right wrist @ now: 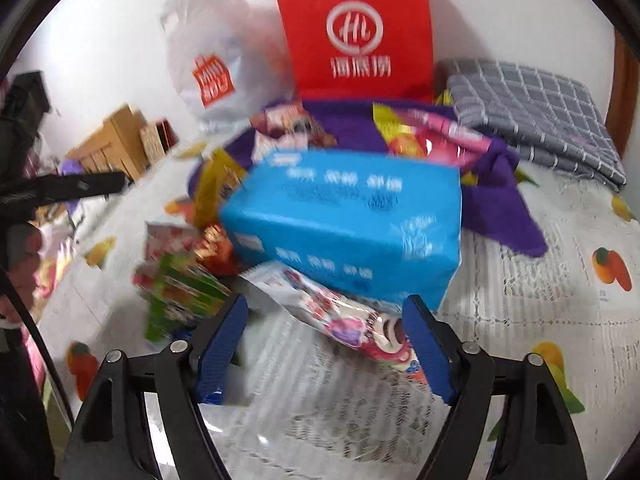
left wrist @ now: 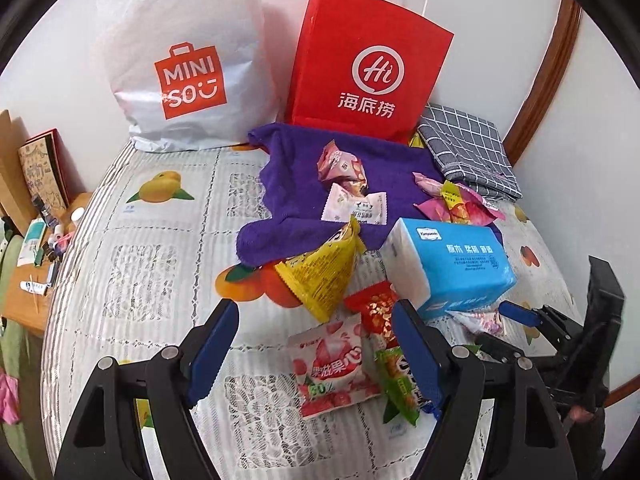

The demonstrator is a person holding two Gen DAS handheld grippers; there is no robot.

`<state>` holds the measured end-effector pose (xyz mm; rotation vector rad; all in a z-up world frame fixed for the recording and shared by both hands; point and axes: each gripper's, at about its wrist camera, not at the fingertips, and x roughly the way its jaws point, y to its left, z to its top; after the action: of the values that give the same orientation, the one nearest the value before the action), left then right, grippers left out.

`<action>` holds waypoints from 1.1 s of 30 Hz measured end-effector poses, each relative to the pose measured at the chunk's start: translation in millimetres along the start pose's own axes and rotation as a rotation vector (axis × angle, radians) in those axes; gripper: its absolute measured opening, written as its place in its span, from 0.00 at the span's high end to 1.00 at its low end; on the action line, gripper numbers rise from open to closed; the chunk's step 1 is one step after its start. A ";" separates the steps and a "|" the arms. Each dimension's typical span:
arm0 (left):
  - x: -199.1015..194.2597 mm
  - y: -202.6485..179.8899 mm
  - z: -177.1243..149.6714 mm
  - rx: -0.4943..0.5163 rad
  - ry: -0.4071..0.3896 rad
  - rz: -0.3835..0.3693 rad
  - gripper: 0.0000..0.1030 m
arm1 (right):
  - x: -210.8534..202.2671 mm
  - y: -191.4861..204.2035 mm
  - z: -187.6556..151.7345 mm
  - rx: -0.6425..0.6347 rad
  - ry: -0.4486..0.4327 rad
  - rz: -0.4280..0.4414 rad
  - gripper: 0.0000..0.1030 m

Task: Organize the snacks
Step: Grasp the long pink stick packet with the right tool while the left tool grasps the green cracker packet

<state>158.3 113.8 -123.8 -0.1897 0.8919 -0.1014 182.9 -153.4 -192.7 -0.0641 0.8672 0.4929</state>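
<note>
A scatter of snacks lies on the counter, which wears a white lace-patterned cloth printed with fruit. Nearest the left tool, a pink strawberry packet lies flat, its long axis running away from the camera, and a green packet runs alongside it, touching its right edge. A red foil packet sits just beyond them. The yellow pouch is a puffed triangle, its crimped tip aimed toward the back wall.

The blue tissue pack, soft plastic and brick-shaped, lies with its long side across the right wrist view. Under its near edge pokes a glossy pink-and-white packet, slanting down to the right.

Behind, a purple towel, fuzzy and rumpled, carries small pink wrappers. A white plastic bag and a red paper bag stand upright against the wall, with a grey checked cloth folded to the right.

The left tool's blue pads stand apart, gripping nothing; the right pad sits over the green packet, contact unclear. The right tool also stands spread, with the glossy packet's end between its pads; the blur hides whether they touch.
</note>
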 end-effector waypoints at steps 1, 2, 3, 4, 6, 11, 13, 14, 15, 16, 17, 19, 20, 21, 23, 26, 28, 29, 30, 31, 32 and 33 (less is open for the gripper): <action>0.3 0.3 -0.8 -0.001 0.001 0.000 0.26 | 2.7 -0.2 -0.6 -0.011 0.014 -0.014 0.28; 1.5 1.4 -1.6 -0.007 0.003 0.000 0.26 | 4.1 -0.4 -1.7 -0.023 0.032 -0.028 0.32; 2.4 2.1 -2.5 -0.011 0.006 -0.002 0.26 | 3.8 -0.7 -2.5 -0.028 0.038 -0.033 0.35; 3.7 2.7 -3.5 -0.016 0.010 -0.007 0.26 | 2.3 -0.7 -4.4 -0.034 0.047 -0.035 0.36; 5.6 2.8 -4.9 -0.015 0.015 -0.012 0.26 | -1.5 1.2 -9.1 -0.051 0.074 -0.035 0.42; 10.2 2.4 -6.5 -0.017 0.023 -0.014 0.26 | -19.5 12.1 -11.9 -0.108 0.044 -0.021 0.52; 11.7 0.5 -6.8 -0.011 0.028 -0.016 0.26 | -23.6 14.8 -6.8 -0.132 0.000 -0.033 0.50; 11.8 -0.4 -7.0 -0.006 0.029 -0.015 0.26 | -22.4 15.5 -2.9 -0.138 -0.007 -0.031 0.45; 11.8 -1.2 -7.0 -0.002 0.029 -0.014 0.26 | -19.8 15.3 0.3 -0.141 -0.009 -0.025 0.41; 11.3 -2.1 -7.0 0.003 0.028 -0.014 0.26 | -14.2 14.2 3.3 -0.146 -0.003 -0.010 0.39; 11.0 -2.5 -7.2 0.005 0.028 -0.014 0.26 | -7.5 13.3 6.0 -0.151 0.017 0.009 0.37; 11.0 -2.8 -7.3 0.005 0.029 -0.014 0.26 | 8.1 9.8 7.0 -0.158 0.072 0.043 0.37; 10.7 -2.9 -8.0 0.006 0.031 -0.014 0.26 | 12.3 10.3 6.5 -0.163 0.077 0.029 0.37; 10.4 -3.0 -8.4 0.007 0.031 -0.013 0.26 | 16.2 10.6 4.7 -0.177 0.082 0.006 0.37; 10.1 -2.5 -9.7 0.009 0.032 -0.010 0.26 | 16.6 12.8 1.2 -0.199 0.090 -0.022 0.37; 10.0 -0.6 -10.9 0.000 0.033 -0.014 0.26 | 11.1 14.5 -4.6 -0.210 0.106 -0.050 0.47; 10.2 0.6 -11.8 -0.004 0.033 -0.018 0.26 | 8.6 14.3 -7.0 -0.202 0.116 -0.076 0.52; 10.0 0.3 -12.5 -0.006 0.034 -0.020 0.26 | 6.2 13.5 -8.4 -0.194 0.124 -0.085 0.55; 9.8 0.1 -13.0 -0.007 0.035 -0.022 0.26 | 5.0 13.4 -8.7 -0.187 0.136 -0.089 0.57; 9.2 -0.4 -13.9 -0.005 0.037 -0.023 0.26 | 2.8 12.9 -8.7 -0.174 0.156 -0.094 0.59; 8.4 -0.9 -14.5 -0.002 0.038 -0.022 0.26 | 1.8 12.7 -8.0 -0.160 0.172 -0.096 0.60; 8.1 -0.8 -14.7 0.002 0.038 -0.021 0.26 | -0.8 11.6 -7.3 -0.134 0.197 -0.092 0.61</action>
<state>151.8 109.9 -138.9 -0.1961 0.9276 -0.1261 172.2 -145.2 -195.2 -0.2780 1.0181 0.4628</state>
